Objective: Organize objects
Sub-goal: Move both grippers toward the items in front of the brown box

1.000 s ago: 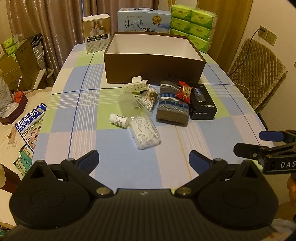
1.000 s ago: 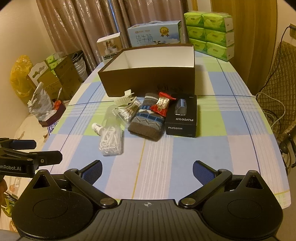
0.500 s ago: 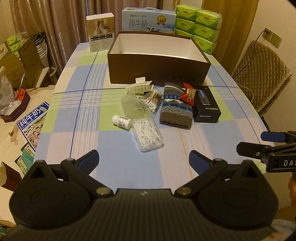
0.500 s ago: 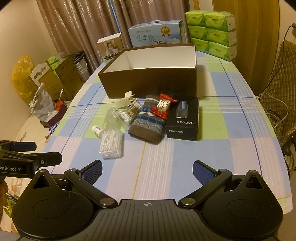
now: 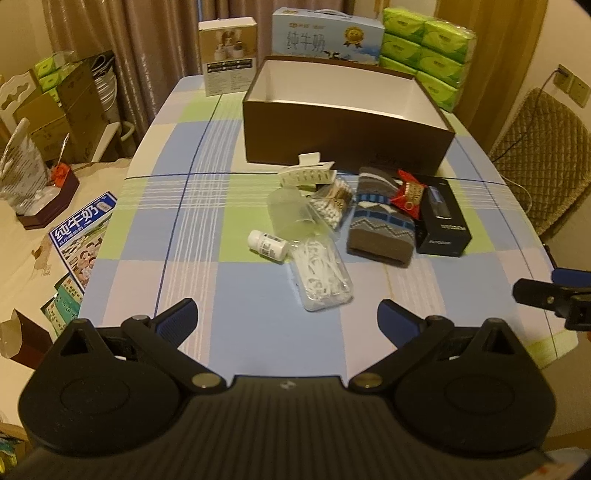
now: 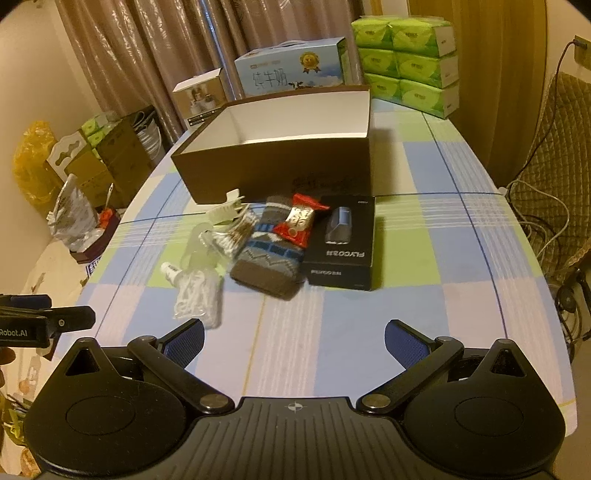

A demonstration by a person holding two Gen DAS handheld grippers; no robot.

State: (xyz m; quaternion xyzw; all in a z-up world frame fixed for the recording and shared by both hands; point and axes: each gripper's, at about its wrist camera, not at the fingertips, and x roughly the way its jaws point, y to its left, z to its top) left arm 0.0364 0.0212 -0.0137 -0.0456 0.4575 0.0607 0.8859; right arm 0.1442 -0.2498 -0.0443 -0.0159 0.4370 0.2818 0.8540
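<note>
An open brown box (image 5: 347,147) (image 6: 280,173) with a white inside stands mid-table. In front of it lie a white hair claw (image 5: 306,173), a bag of cotton swabs (image 5: 332,201), a clear bag of floss picks (image 5: 321,273) (image 6: 197,295), a small white bottle (image 5: 267,245), a patterned knit sock (image 5: 380,229) (image 6: 271,254), a red candy wrapper (image 5: 408,192) (image 6: 299,223) and a black FLYCO box (image 5: 441,223) (image 6: 341,247). My left gripper (image 5: 286,319) is open and empty, near the floss bag. My right gripper (image 6: 293,338) is open and empty, short of the sock.
At the table's far end stand a milk carton box (image 5: 327,35), a small white box (image 5: 227,57) and stacked green tissue packs (image 5: 424,48). A quilted chair (image 5: 539,155) is at the right. Boxes and papers (image 5: 81,236) lie on the floor at the left.
Both grippers have moved forward a little toward the pile of objects. Both stay open and empty. Nothing on the table has moved.
</note>
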